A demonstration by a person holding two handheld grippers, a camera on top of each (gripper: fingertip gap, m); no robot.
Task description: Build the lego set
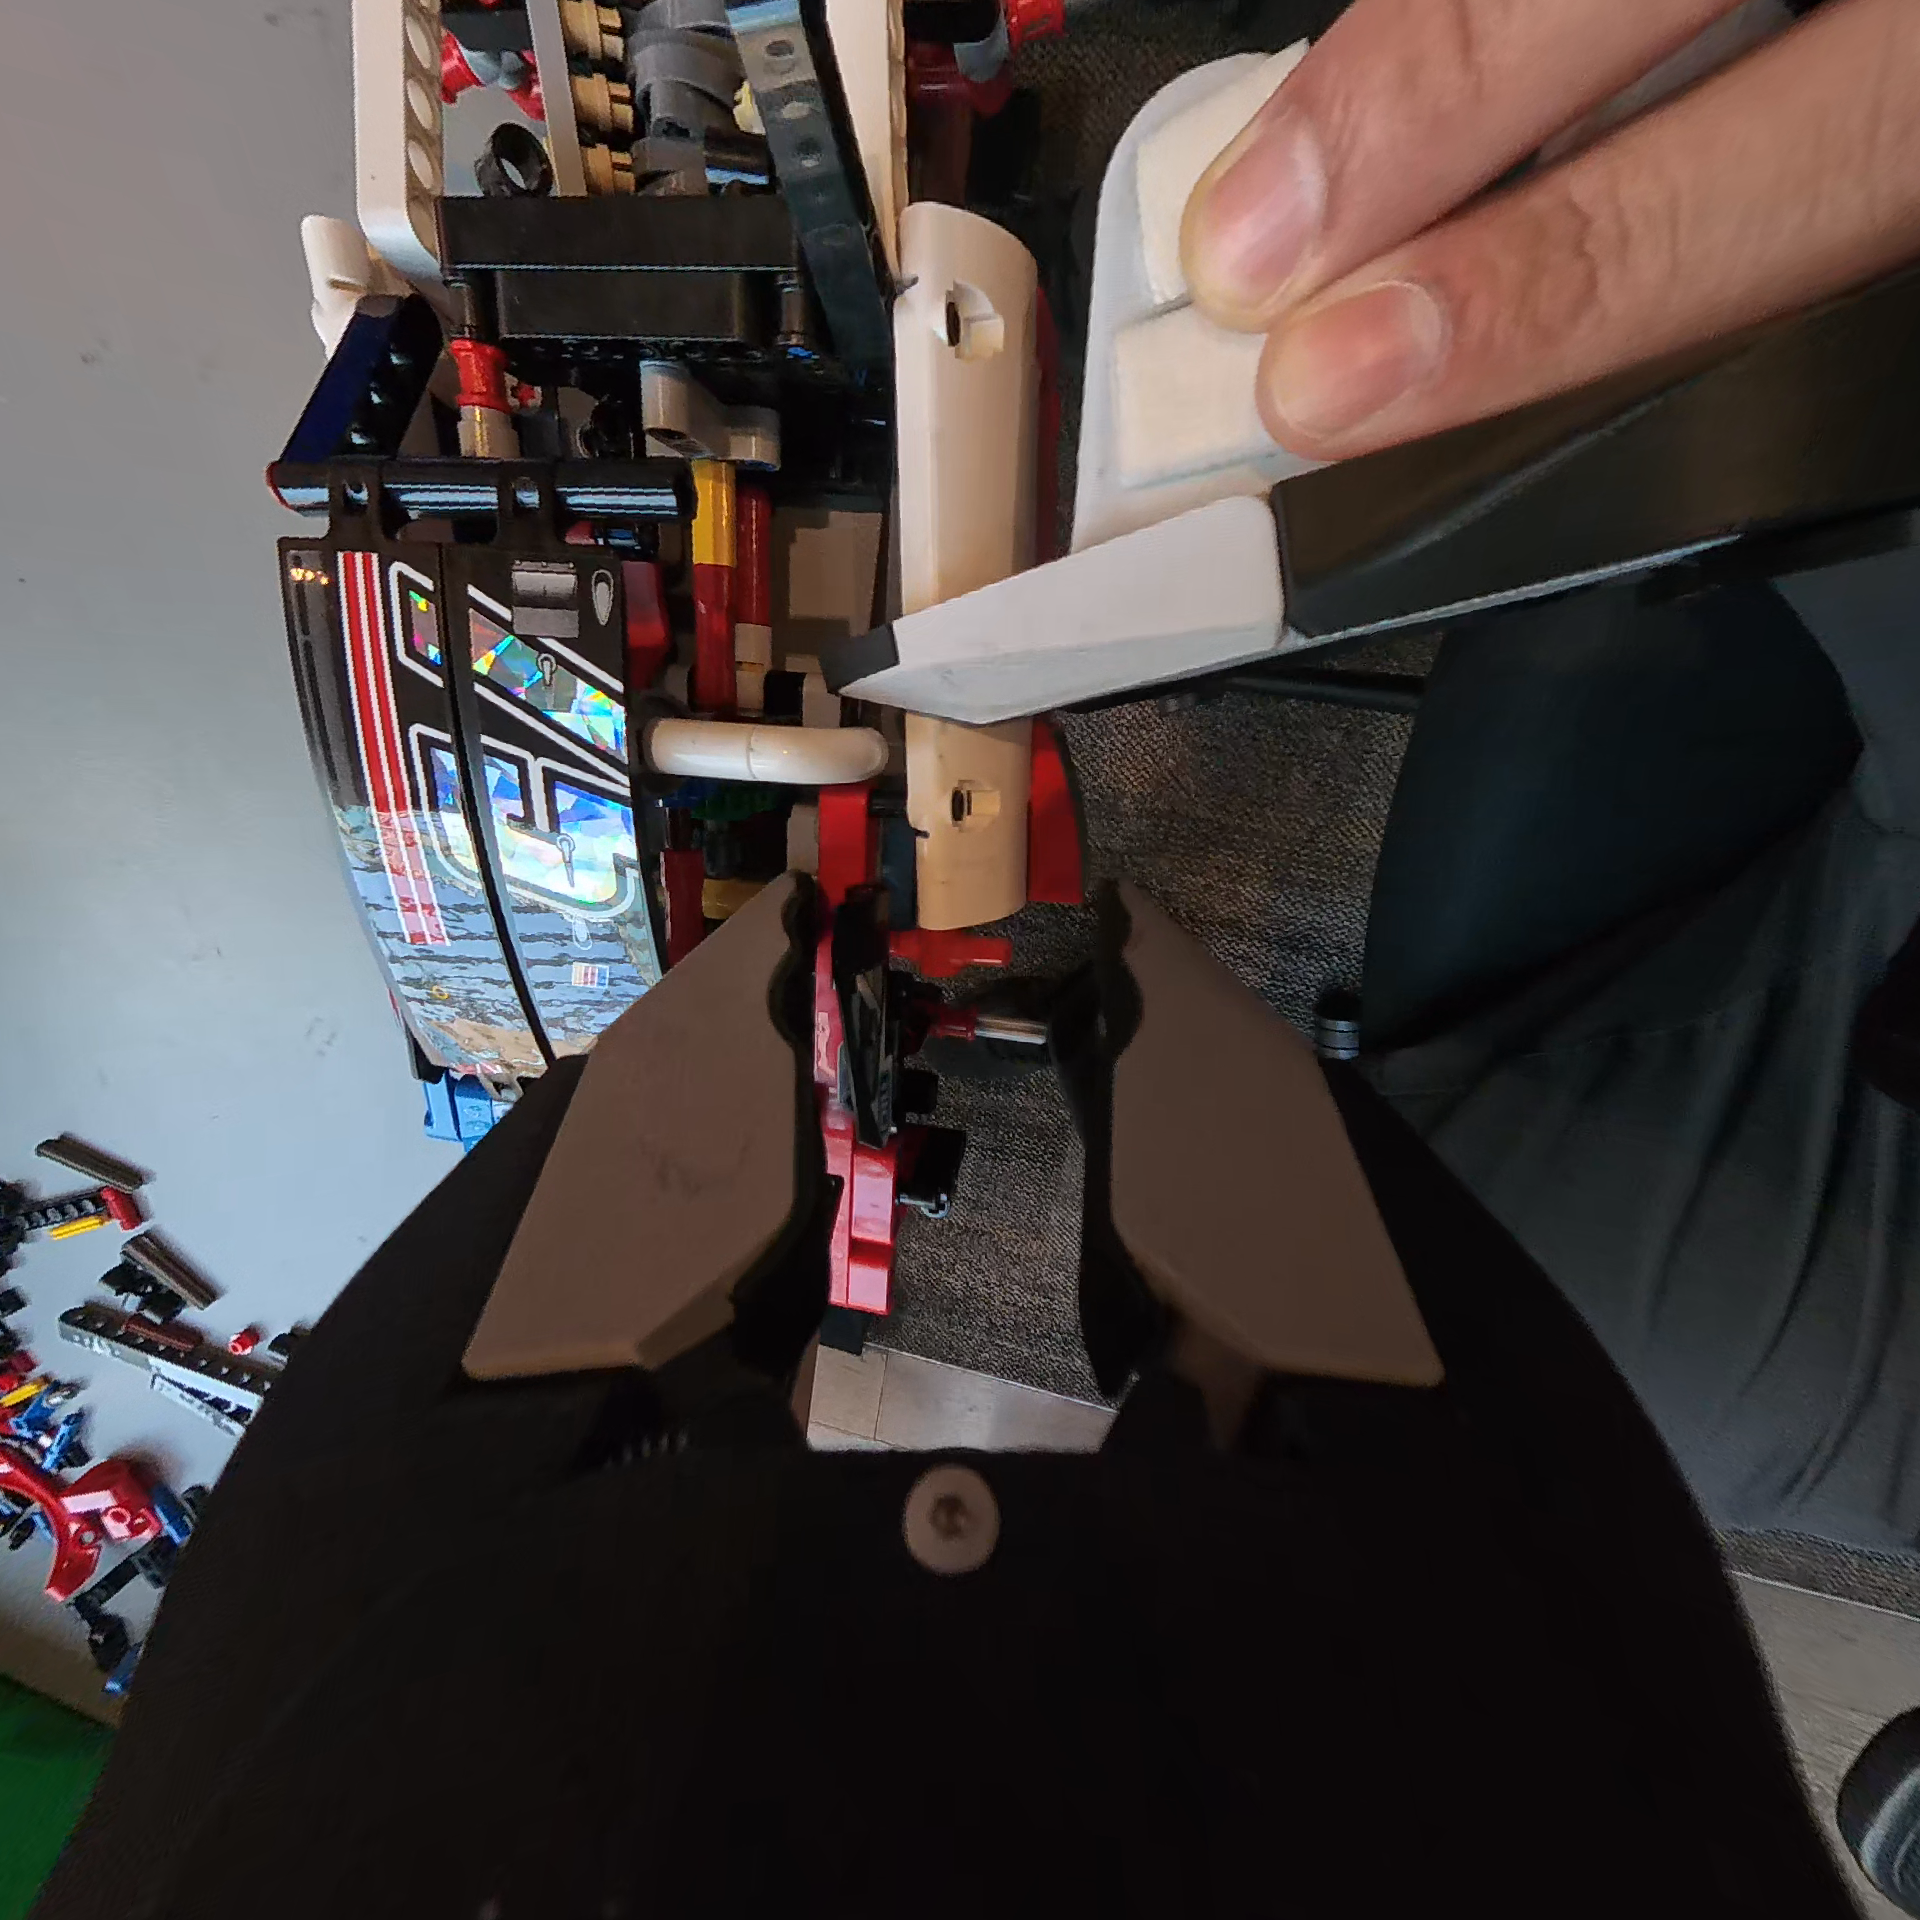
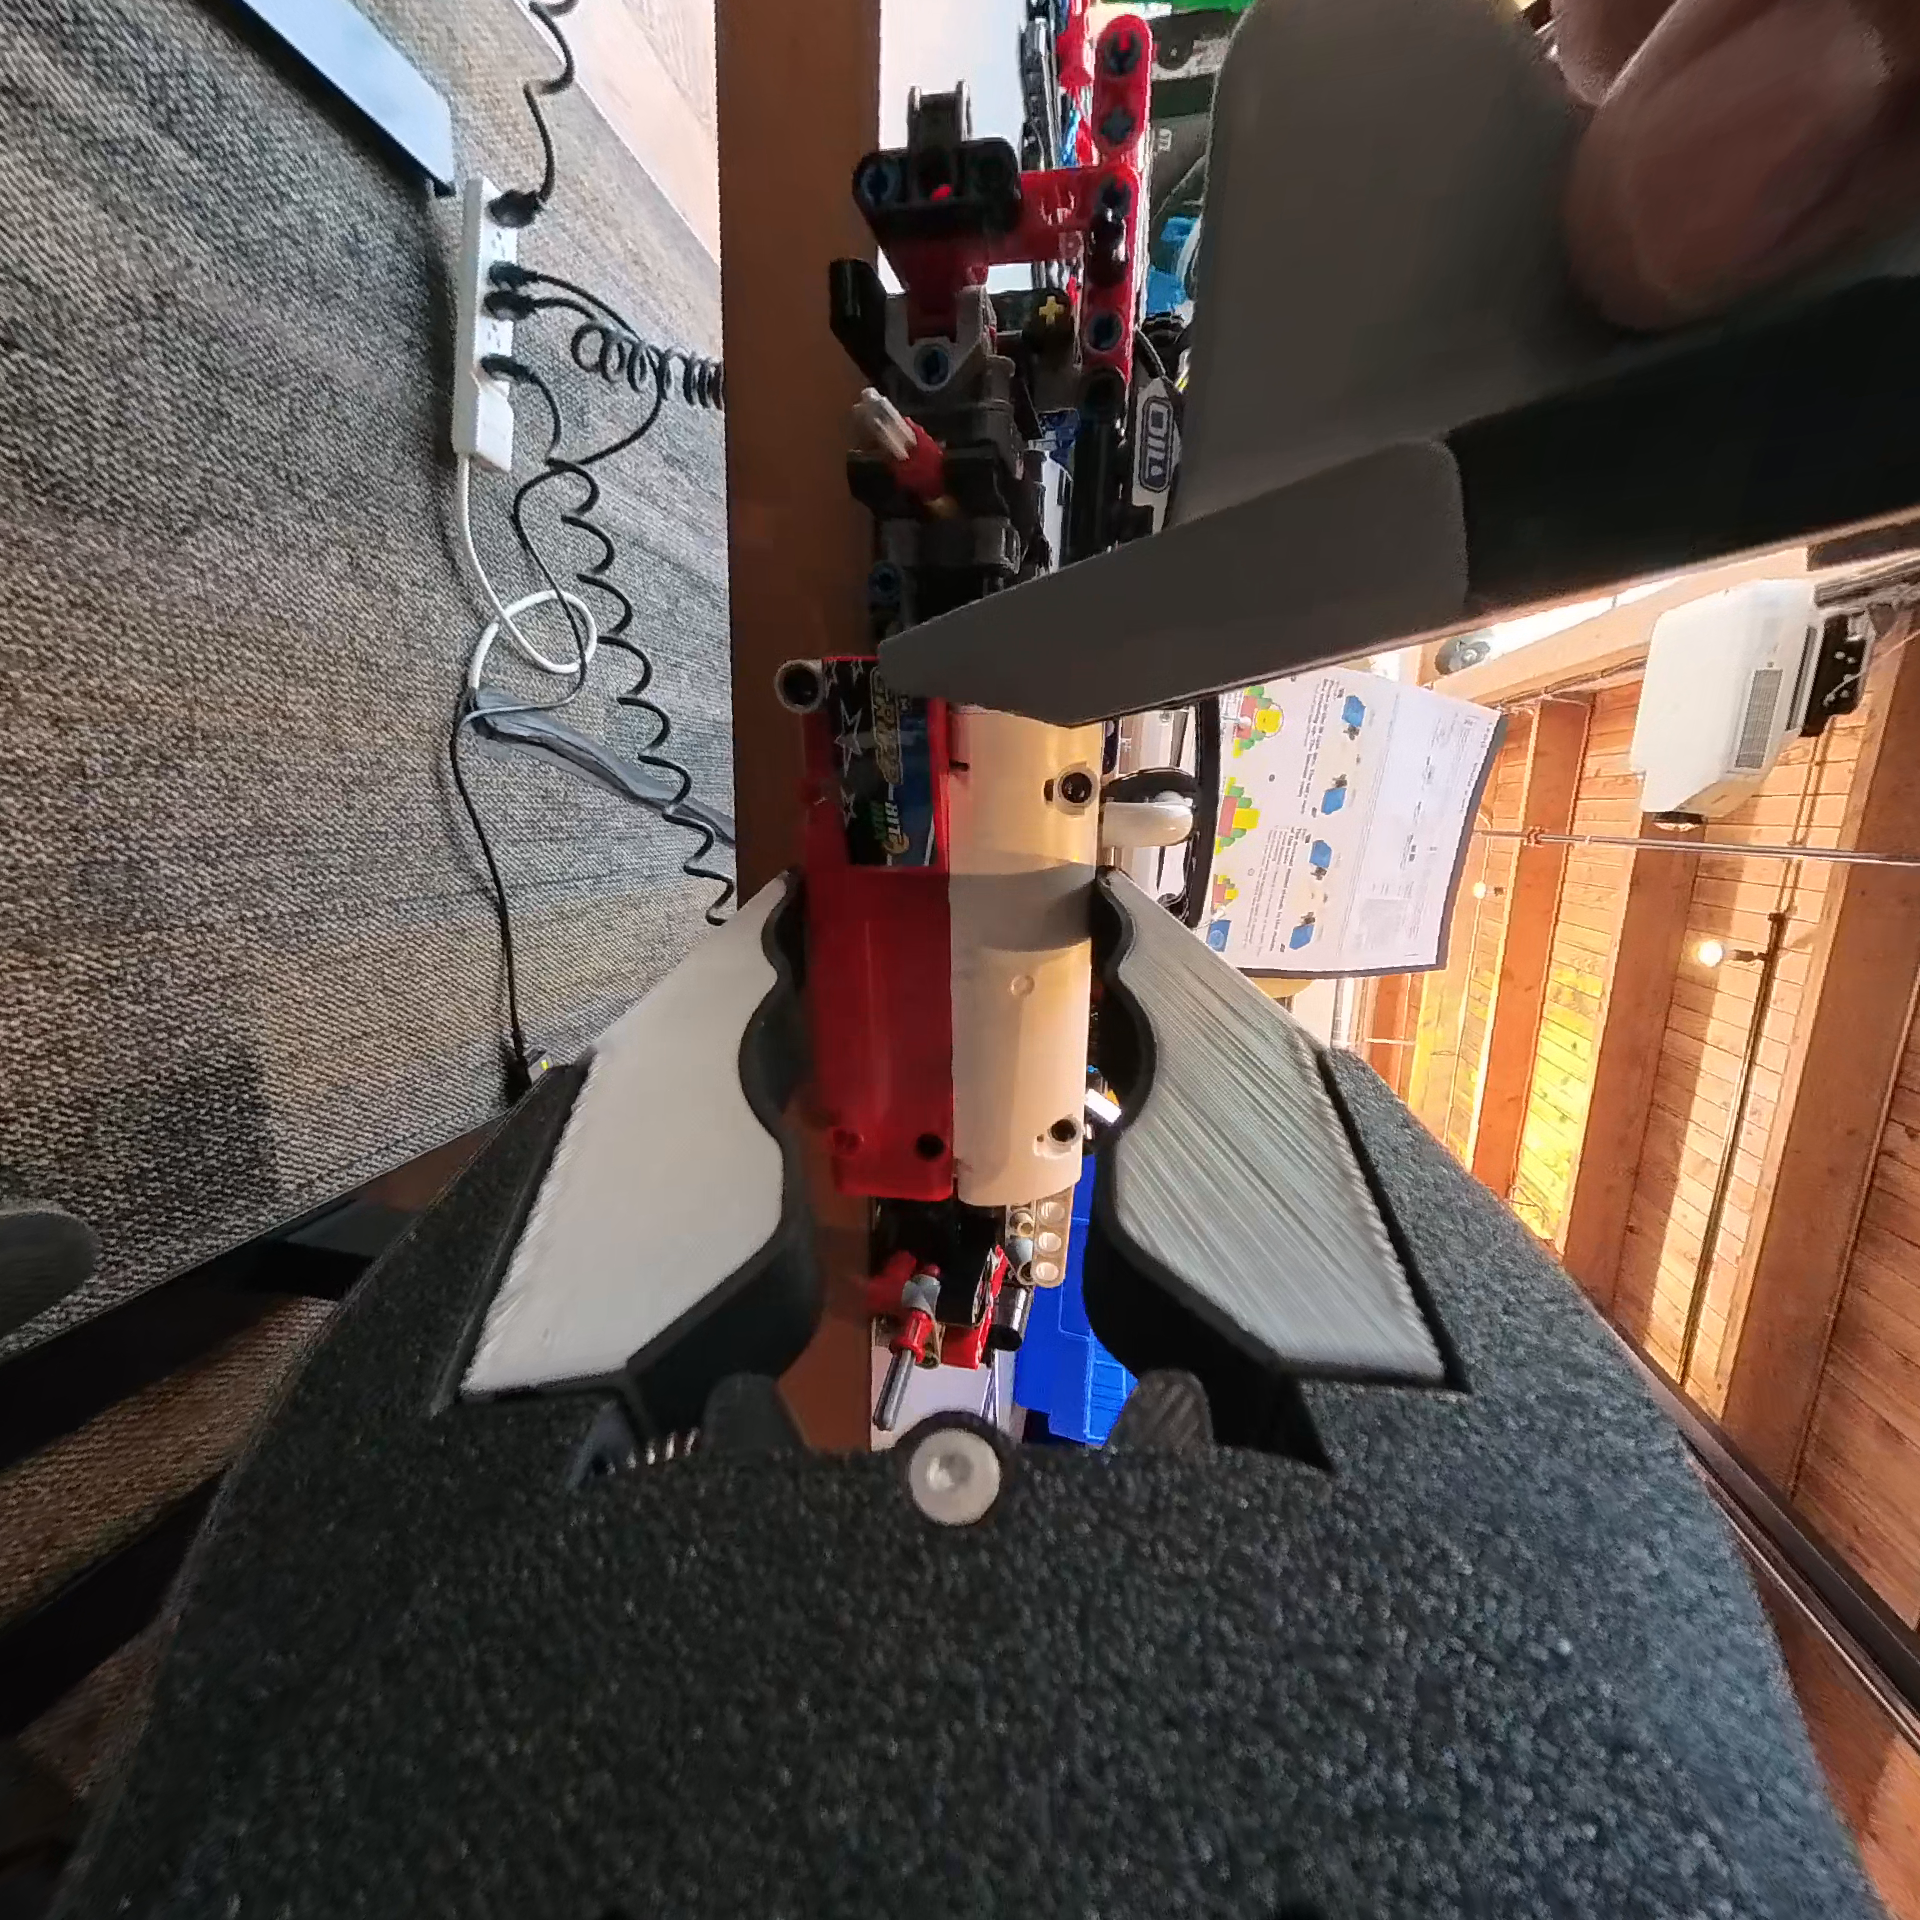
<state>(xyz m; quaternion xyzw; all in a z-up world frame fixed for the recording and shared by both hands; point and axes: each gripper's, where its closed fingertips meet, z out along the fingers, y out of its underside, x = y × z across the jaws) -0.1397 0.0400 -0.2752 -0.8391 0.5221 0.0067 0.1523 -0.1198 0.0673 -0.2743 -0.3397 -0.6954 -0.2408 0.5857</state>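
Red and white panels of the half-built lego model (image 2: 951,997) sit clamped between the jaws of the right gripper (image 2: 945,899), whose fingers press on both sides of them. The left gripper (image 1: 956,914) stands parted, a red and black piece of the model (image 1: 857,1101) lying against its left finger with a gap to the other. Loose lego parts (image 1: 94,1455) lie scattered on the white table (image 1: 156,623). An instruction sheet (image 2: 1351,821) hangs beyond.

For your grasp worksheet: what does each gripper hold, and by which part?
Right gripper: the model's red panel and white panel, clamped across their sides. Left gripper: open, holding nothing.
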